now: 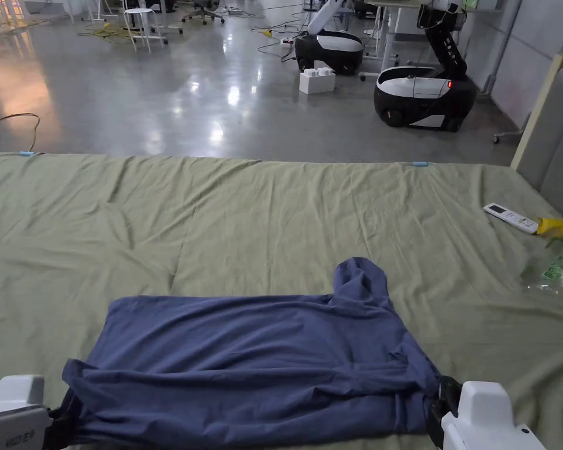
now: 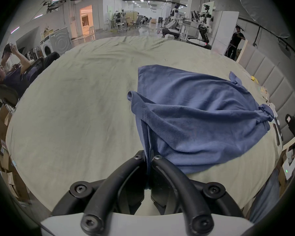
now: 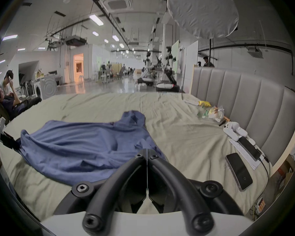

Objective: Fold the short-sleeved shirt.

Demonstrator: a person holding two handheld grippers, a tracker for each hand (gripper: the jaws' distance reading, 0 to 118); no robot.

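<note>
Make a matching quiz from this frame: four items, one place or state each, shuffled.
Items:
1. shirt
2. left gripper
3. remote
4. phone

States:
A. dark screen up, near the headboard
B. shut on the shirt's near left corner
C. white, by something yellow at the bed's right edge
D. blue, spread on the green sheet, one sleeve sticking up at the far side

Pairs: 1-D, 2-B, 3-C, 4-A
</note>
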